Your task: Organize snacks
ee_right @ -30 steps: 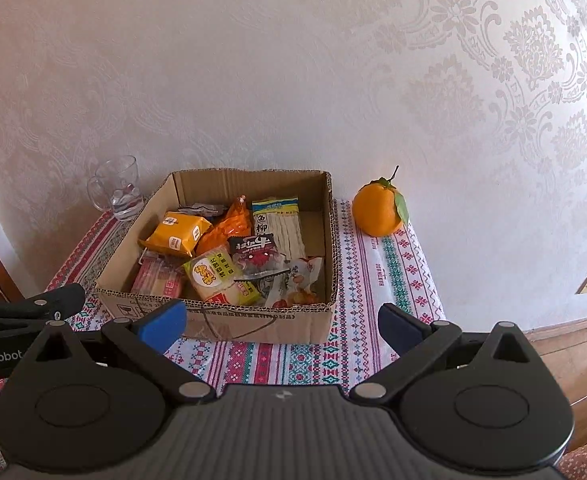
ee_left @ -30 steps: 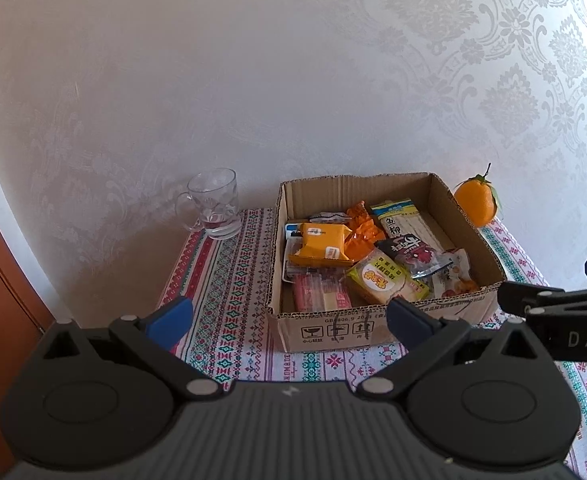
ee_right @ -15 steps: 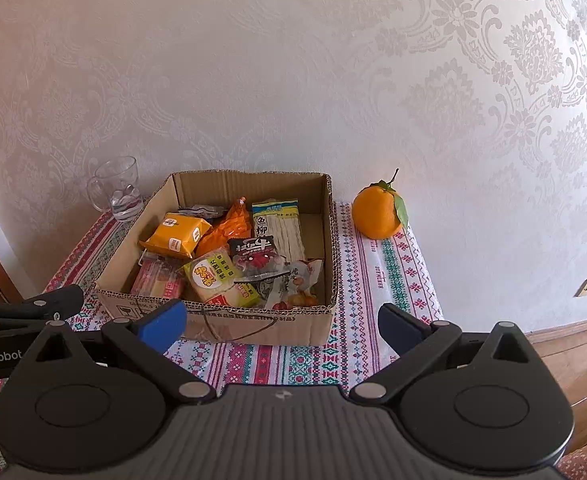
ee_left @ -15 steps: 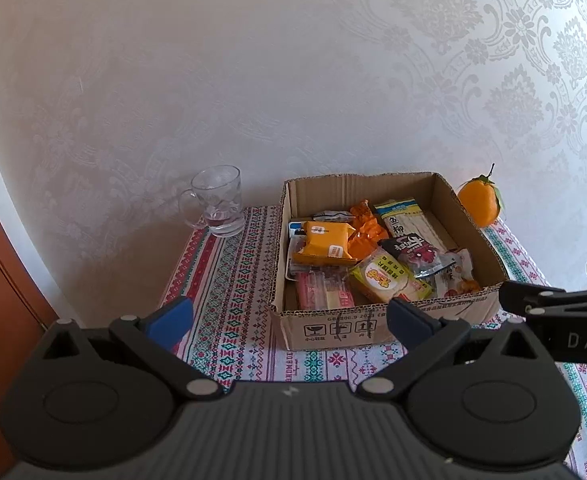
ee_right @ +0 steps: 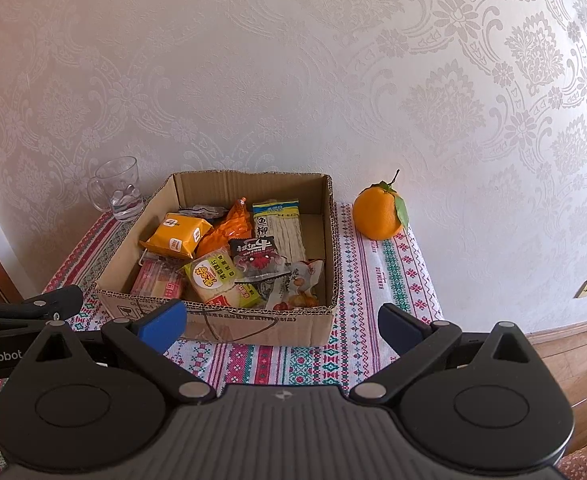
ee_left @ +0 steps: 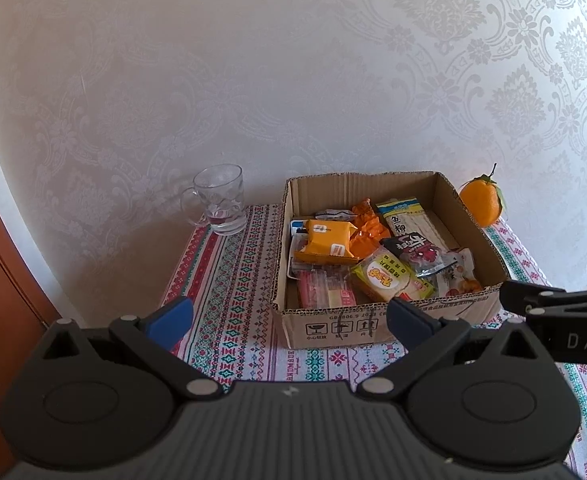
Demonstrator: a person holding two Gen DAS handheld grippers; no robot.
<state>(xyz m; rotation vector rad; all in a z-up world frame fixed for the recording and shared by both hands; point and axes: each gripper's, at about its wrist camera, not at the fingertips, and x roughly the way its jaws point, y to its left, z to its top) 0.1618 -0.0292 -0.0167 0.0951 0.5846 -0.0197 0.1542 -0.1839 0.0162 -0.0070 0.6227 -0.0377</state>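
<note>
A cardboard box [ee_left: 377, 326] [ee_right: 261, 326] stands on the patterned tablecloth, holding several snack packets. Among them are an orange packet [ee_left: 325, 240] [ee_right: 175, 236], a yellow packet [ee_left: 389, 280] [ee_right: 217, 280], a long pale packet [ee_left: 407, 220] [ee_right: 279, 228] and a black-and-red packet [ee_right: 255, 254]. My left gripper [ee_left: 289, 318] is open and empty, held short of the box's near left corner. My right gripper [ee_right: 281, 320] is open and empty too, just before the box's front wall. Each gripper's finger shows at the edge of the other's view.
A glass mug [ee_left: 219, 200] [ee_right: 119, 190] stands left of the box by the wall. An orange with a leaf [ee_left: 481, 202] [ee_right: 379, 212] sits to the right of the box. The tablecloth [ee_left: 233, 280] [ee_right: 389, 280] covers a small table; wooden floor [ee_right: 565, 344] lies beyond its right edge.
Both views have shifted only slightly; the box sits a touch further right in the left wrist view. Both grippers stay open and empty.
</note>
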